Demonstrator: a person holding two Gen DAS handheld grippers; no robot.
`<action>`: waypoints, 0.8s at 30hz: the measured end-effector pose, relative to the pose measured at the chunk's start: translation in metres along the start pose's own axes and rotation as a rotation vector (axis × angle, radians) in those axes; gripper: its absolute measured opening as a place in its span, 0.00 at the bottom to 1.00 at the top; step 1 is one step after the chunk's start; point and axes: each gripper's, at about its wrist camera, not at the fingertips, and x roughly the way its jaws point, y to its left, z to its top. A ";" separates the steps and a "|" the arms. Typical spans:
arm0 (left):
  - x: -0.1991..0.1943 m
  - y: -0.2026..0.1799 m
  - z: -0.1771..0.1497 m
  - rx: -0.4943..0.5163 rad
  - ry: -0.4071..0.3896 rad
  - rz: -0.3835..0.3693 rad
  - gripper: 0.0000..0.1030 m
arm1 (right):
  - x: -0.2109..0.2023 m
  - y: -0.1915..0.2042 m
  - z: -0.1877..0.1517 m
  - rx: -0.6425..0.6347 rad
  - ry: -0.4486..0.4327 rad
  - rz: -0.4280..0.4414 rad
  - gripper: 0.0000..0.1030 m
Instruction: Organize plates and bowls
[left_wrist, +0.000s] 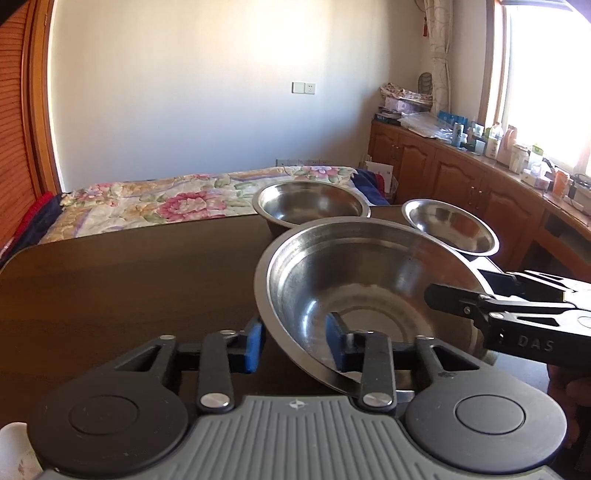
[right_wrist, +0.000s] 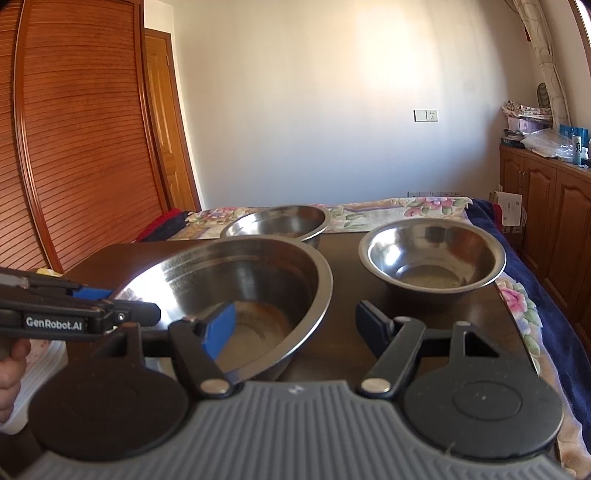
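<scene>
Steel bowl (left_wrist: 354, 295) tilted, rim btwn jaws of both left gripper (left_wrist: 295, 343) & right gripper (right_wrist: 295, 325), jaws wide, not clamped.

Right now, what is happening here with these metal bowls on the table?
A person holds a gripper in each hand over a dark wooden table. Both the left gripper and the right gripper are open, each straddling the rim of the large steel bowl nearest them, one finger inside and one outside. This bowl sits tilted. Two more steel bowls wait behind: a deep far bowl and a smaller right-side bowl. Nothing is stacked yet.
</scene>
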 end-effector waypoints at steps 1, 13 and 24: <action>-0.001 -0.001 0.000 0.001 0.001 -0.007 0.33 | 0.000 0.000 0.000 0.000 0.002 0.004 0.62; -0.020 -0.001 -0.003 0.002 -0.015 -0.026 0.33 | -0.001 -0.006 -0.002 0.041 0.017 0.035 0.29; -0.059 0.000 -0.012 0.018 -0.067 -0.033 0.33 | -0.030 0.010 0.005 0.024 -0.027 0.044 0.29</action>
